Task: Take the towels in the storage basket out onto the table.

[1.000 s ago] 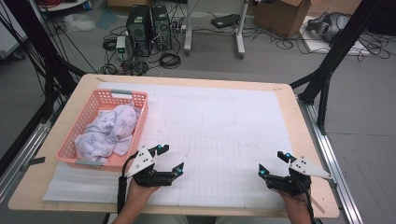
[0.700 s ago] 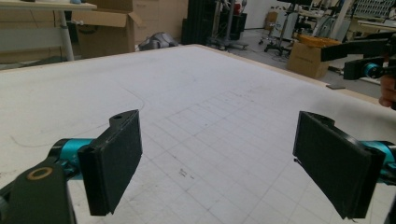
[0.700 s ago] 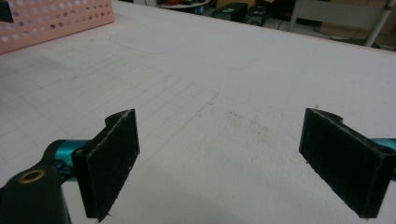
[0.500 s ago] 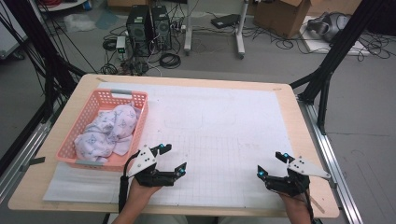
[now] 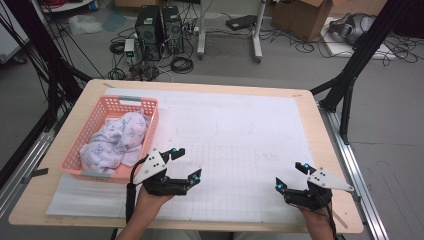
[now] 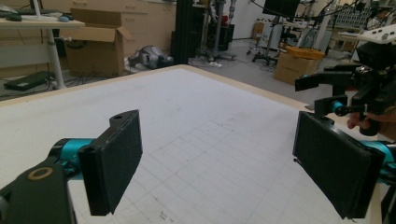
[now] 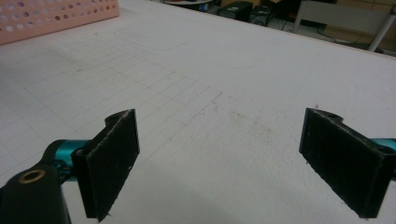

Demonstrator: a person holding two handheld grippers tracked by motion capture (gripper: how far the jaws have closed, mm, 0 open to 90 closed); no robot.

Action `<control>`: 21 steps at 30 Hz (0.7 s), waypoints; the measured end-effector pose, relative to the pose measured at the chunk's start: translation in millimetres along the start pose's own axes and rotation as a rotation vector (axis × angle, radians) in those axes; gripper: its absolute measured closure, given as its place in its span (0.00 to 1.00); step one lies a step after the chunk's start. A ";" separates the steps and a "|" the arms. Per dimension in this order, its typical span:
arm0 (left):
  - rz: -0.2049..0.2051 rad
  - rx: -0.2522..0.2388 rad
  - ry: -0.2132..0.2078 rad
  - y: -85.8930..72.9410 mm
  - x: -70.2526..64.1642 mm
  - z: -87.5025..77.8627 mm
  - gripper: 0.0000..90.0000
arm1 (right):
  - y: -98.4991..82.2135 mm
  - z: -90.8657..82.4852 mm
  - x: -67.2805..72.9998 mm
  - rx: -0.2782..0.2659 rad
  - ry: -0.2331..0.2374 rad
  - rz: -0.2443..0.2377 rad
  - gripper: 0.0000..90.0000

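Note:
A pink plastic basket [image 5: 153, 121] stands on the left of the table and holds a crumpled white cloth with a pale print [image 5: 116, 140]. My left gripper [image 5: 186, 162] hovers just right of the basket's near corner, open, with nothing between its jaws. In the left gripper view its black pads [image 6: 116, 161] stand wide apart over the white gridded mat [image 6: 201, 116], and the right gripper [image 6: 362, 91] shows at the far right. My right gripper [image 5: 290, 175] is near the front right of the table, open and empty. In its own view, the right gripper [image 7: 224, 163] faces bare mat.
A white gridded mat [image 5: 240, 135] covers most of the wooden table. The basket's pink wall [image 7: 46, 16] appears at the top left of the right gripper view. Beyond the table lie computer towers [image 5: 159, 27], cables, cardboard boxes [image 5: 300, 12] and black frame legs.
My left gripper has edged slightly forward and to the right. The right gripper has hardly moved. Both stay open.

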State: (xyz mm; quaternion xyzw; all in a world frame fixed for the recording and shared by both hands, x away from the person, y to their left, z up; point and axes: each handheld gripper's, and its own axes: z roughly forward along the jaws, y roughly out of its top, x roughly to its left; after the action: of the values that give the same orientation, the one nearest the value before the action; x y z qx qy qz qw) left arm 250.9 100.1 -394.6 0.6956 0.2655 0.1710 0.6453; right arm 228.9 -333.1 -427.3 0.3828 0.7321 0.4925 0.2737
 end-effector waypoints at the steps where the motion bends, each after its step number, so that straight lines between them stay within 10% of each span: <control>1: 0.000 0.000 0.000 0.0 0.0 0.0 0.18 | 0.0 0.0 0.0 0.000 0.000 0.000 0.12; 21: 0.003 -0.027 0.049 60.2 41.5 -35.7 0.19 | -1.0 -1.9 0.6 -0.002 0.003 -0.001 0.12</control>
State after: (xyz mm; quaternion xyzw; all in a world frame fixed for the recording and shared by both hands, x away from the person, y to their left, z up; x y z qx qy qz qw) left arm 272.3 151.8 -335.6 0.6827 0.2779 0.1927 0.6477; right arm 226.8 -333.8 -427.6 0.3815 0.7323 0.4935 0.2733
